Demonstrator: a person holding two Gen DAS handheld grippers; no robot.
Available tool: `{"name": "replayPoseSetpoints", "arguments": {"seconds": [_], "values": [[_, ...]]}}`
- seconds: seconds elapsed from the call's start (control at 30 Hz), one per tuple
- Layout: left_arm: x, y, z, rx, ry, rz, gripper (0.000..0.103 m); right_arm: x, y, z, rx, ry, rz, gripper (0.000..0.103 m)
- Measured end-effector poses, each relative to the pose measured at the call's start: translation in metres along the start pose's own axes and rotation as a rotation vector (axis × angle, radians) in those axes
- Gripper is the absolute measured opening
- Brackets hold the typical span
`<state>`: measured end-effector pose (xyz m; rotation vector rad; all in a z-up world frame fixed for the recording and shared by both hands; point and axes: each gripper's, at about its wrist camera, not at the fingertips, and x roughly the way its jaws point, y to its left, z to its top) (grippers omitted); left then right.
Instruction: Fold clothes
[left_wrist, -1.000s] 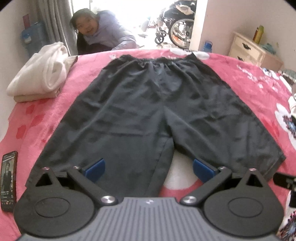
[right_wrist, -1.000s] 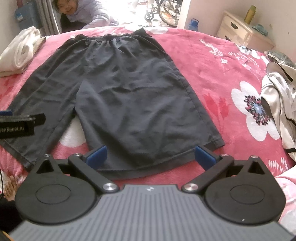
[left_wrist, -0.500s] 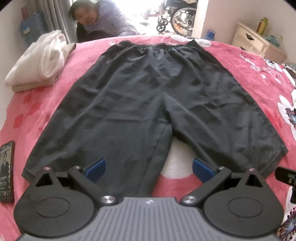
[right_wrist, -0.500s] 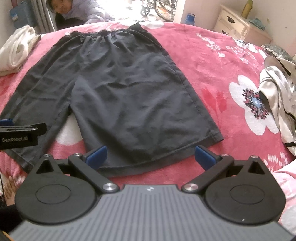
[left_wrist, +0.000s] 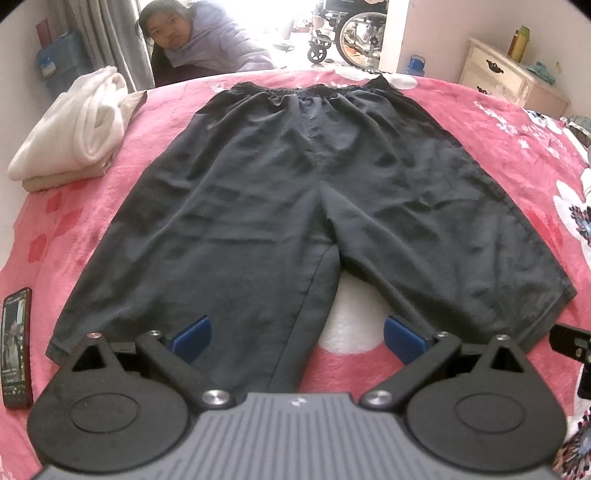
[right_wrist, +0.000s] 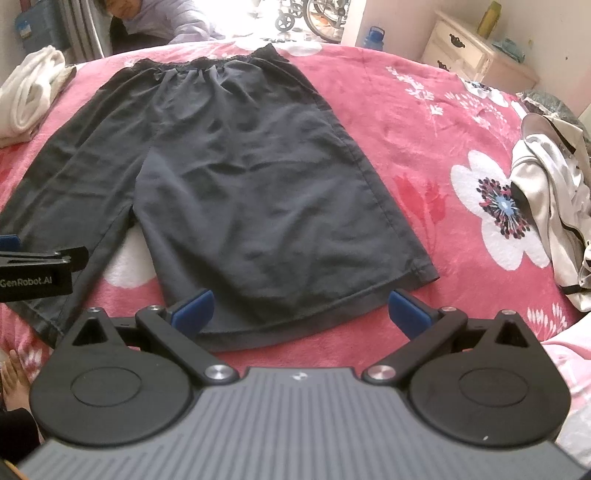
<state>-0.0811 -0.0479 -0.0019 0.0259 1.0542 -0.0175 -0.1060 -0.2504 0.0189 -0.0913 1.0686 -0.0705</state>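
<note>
Shorts (left_wrist: 295, 192), dark and spread flat, fill the middle of the left wrist view, lying on a bed covered by a pink floral blanket (left_wrist: 498, 122). The waistband lies at the far side and both leg hems at the near edge. The left claw (left_wrist: 297, 334) hovers over the inner side of the nearer leg, its blue-padded fingers (left_wrist: 192, 334) spread wide apart and holding nothing. A folded white garment (left_wrist: 74, 125) sits on the blanket to the left, well apart from the shorts, and a phone (left_wrist: 16, 347) lies at the near left edge of the bed. A person in a pale top (left_wrist: 207, 48) leans at the far side of the bed. A wheelchair (left_wrist: 354, 29) stands beyond, near a cream nightstand (left_wrist: 506, 81).

In the right wrist view, the right claw (right_wrist: 301, 312) hangs over the hem of the other leg of the shorts (right_wrist: 240, 177), its fingers likewise wide apart and empty. The left claw's tip (right_wrist: 37, 273) shows at the left edge. A crumpled pale garment (right_wrist: 554, 206) lies on the blanket at the right, well apart from the shorts.
</note>
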Motion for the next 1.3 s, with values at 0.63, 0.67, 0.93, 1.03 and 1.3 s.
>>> {"name": "replayPoseSetpoints", "arguments": {"seconds": [0.63, 0.67, 0.93, 1.03, 1.3], "values": [[0.0075, 0.0017, -0.0007, -0.001, 0.037, 0.005, 0.100, 0.0009, 0.0063, -0.0004, -0.024, 0.008, -0.002, 0.102], [0.0077, 0.0018, -0.0008, -0.001, 0.038, 0.004, 0.100, 0.0008, 0.0064, -0.0003, -0.025, 0.007, -0.001, 0.102], [0.0090, 0.0016, -0.0015, -0.001, 0.049, 0.004, 0.100, 0.0023, 0.0085, -0.0015, -0.032, 0.013, -0.002, 0.102], [0.0094, 0.0010, -0.0017, -0.001, 0.052, 0.003, 0.100, 0.0028, 0.0084, -0.0014, -0.032, 0.015, -0.001, 0.102], [0.0102, 0.0002, -0.0024, -0.001, 0.058, 0.003, 0.100, 0.0029, 0.0086, -0.0017, -0.032, 0.019, -0.001, 0.102]]}}
